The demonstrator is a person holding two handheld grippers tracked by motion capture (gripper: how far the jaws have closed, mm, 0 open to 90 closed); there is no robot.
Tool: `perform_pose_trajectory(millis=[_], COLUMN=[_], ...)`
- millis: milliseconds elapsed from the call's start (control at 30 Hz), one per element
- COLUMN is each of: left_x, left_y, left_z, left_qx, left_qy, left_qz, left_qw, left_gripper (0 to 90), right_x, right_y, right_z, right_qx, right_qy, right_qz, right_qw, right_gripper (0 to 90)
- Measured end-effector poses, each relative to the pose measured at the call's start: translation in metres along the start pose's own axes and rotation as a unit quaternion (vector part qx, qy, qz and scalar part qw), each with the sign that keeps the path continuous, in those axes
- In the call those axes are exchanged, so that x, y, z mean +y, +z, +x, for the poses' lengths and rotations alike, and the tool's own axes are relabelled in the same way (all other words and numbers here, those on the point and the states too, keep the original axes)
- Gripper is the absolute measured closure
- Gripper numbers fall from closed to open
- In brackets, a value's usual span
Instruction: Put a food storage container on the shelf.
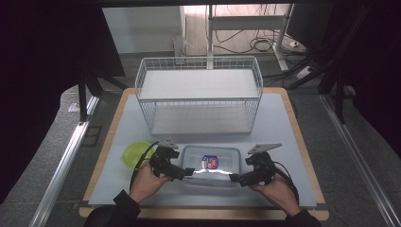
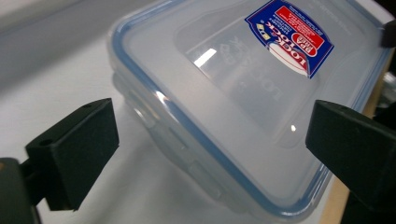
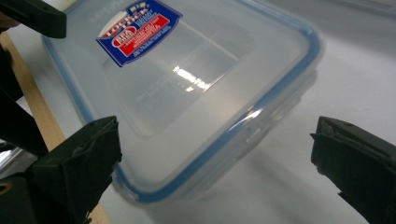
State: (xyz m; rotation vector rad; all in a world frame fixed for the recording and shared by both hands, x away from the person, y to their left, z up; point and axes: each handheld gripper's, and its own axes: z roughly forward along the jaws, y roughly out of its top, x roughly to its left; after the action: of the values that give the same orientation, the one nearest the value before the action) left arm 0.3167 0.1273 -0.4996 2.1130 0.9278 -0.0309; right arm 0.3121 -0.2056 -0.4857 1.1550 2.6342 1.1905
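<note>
Clear plastic box [image 1: 210, 165] lies between both grippers' spread fingers [image 2: 77, 154].

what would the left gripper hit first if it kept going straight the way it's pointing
Most likely the clear lidded container: the left gripper has its jaws open, pointing at the container's near corner, which lies right ahead between them.

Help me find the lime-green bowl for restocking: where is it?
In the high view, the lime-green bowl sits on the table's left side, just left of the clear container, behind the left tongs.
</note>
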Motion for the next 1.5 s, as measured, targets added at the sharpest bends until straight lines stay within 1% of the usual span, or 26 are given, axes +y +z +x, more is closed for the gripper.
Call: perform_pose_trajectory(millis=[67, 100, 167, 233, 267, 367, 400, 433, 500, 567, 633, 700, 767, 800, 833, 867, 900, 933, 1000, 1100, 1167, 1200, 1233, 1300, 1400, 1500], left_x=[0.0, 0.001, 0.0, -0.001, -0.001, -0.001, -0.001, -0.001, -0.002, -0.004, -0.006, -0.007, -0.01, -0.014, -0.016, -0.019, -0.022, -0.025, -0.028, -0.032, -0.038, -0.04, -0.043, -0.045, -0.046, -0.045], left_y=[0.004, 0.005, 0.008, 0.012, 0.013, 0.013, 0.012, 0.012, 0.009, 0.007, 0.005, 0.001, -0.002, -0.005, -0.007, -0.011, -0.015, -0.019, -0.023, -0.025, -0.027, -0.028, -0.029, -0.029, -0.029, -0.029], left_z=[0.001, 0.003, 0.007, 0.009, 0.01, 0.01, 0.007, 0.007, 0.007, 0.009, 0.008, 0.005, 0.001, -0.001, -0.001, 0.0, 0.002, 0.004, 0.002, -0.003, -0.005, -0.005, -0.006, -0.006, -0.007, -0.008], left_qx=[-0.013, -0.021, -0.038, -0.056, -0.057, -0.056, -0.052, -0.052, -0.052, -0.057, -0.059, -0.054, -0.05, -0.05, -0.051, -0.055, -0.062, -0.073, -0.073, -0.064, -0.066, -0.069, -0.071, -0.072, -0.072, -0.067], left_qy=[-0.007, -0.018, -0.032, -0.049, -0.055, -0.055, -0.057, -0.057, -0.062, -0.063, -0.062, -0.052, -0.042, -0.04, -0.044, -0.057, -0.063, -0.065, -0.058, -0.053, -0.055, -0.058, -0.06, -0.068, -0.08, -0.09], left_qz=[0.001, 0.003, 0.002, -0.001, -0.003, -0.003, 0.0, 0.0, 0.001, -0.001, 0.0, -0.001, -0.003, -0.007, -0.011, -0.026, -0.034, -0.044, -0.05, -0.059, -0.071, -0.078, -0.082, -0.085, -0.089, -0.091], left_qw=[0.9999, 0.9996, 0.9988, 0.9972, 0.9968, 0.9969, 0.997, 0.997, 0.9967, 0.9963, 0.9963, 0.9972, 0.9979, 0.9979, 0.9977, 0.9965, 0.9955, 0.9942, 0.9944, 0.9948, 0.9938, 0.9928, 0.9923, 0.9914, 0.9903, 0.9895], left_gripper=[0.6, 0.0, 0.0, 0.0, 0.0, 0.0, 0.1, 1.0, 2.8, 6.0, 7.8, 10.1, 11.0, 14.0, 14.0, 24.0, 24.0, 29.9, 37.2, 37.4, 40.6, 42.3, 43.9, 44.1, 44.4, 44.6], right_x=[0.002, 0.005, 0.006, 0.009, 0.011, 0.011, 0.009, 0.009, 0.007, 0.006, 0.005, 0.003, 0.001, -0.002, -0.002, -0.005, -0.005, -0.006, -0.008, -0.008, -0.008, -0.009, -0.012, -0.013, -0.011, -0.011], right_y=[0.005, 0.011, 0.013, 0.018, 0.019, 0.021, 0.021, 0.021, 0.02, 0.016, 0.01, 0.004, 0.002, -0.001, -0.001, -0.004, -0.004, -0.007, -0.015, -0.016, -0.015, -0.013, -0.012, -0.012, -0.015, -0.015], right_z=[-0.002, -0.004, -0.005, -0.007, -0.009, -0.014, -0.017, -0.017, -0.019, -0.019, -0.014, -0.007, -0.006, -0.006, -0.006, -0.008, -0.008, -0.009, -0.014, -0.015, -0.015, -0.017, -0.02, -0.02, -0.017, -0.016], right_qx=[0.017, 0.034, 0.039, 0.043, 0.044, 0.059, 0.074, 0.074, 0.084, 0.085, 0.071, 0.058, 0.058, 0.068, 0.068, 0.08, 0.08, 0.083, 0.095, 0.1, 0.106, 0.115, 0.133, 0.134, 0.117, 0.117], right_qy=[0.014, 0.026, 0.029, 0.044, 0.049, 0.068, 0.092, 0.092, 0.102, 0.101, 0.086, 0.07, 0.07, 0.073, 0.073, 0.08, 0.08, 0.083, 0.085, 0.089, 0.09, 0.096, 0.112, 0.117, 0.105, 0.118], right_qz=[0.006, 0.009, 0.01, 0.015, 0.015, 0.026, 0.031, 0.031, 0.033, 0.034, 0.026, 0.018, 0.018, 0.017, 0.017, 0.008, 0.008, -0.001, -0.024, -0.026, -0.017, -0.008, -0.009, -0.014, -0.018, -0.021], right_qw=[0.9997, 0.999, 0.9988, 0.998, 0.9977, 0.9956, 0.9925, 0.9925, 0.9907, 0.9907, 0.9934, 0.9957, 0.9957, 0.9949, 0.9949, 0.9936, 0.9936, 0.9931, 0.9916, 0.9907, 0.9901, 0.9887, 0.9848, 0.9839, 0.9874, 0.986], right_gripper=[0.8, 0.9, 0.8, 0.0, 0.0, 0.0, 1.7, 1.7, 4.7, 8.2, 13.7, 17.6, 19.2, 23.5, 23.5, 29.9, 29.9, 34.8, 45.1, 45.4, 41.1, 39.6, 42.2, 44.1, 47.5, 48.5])
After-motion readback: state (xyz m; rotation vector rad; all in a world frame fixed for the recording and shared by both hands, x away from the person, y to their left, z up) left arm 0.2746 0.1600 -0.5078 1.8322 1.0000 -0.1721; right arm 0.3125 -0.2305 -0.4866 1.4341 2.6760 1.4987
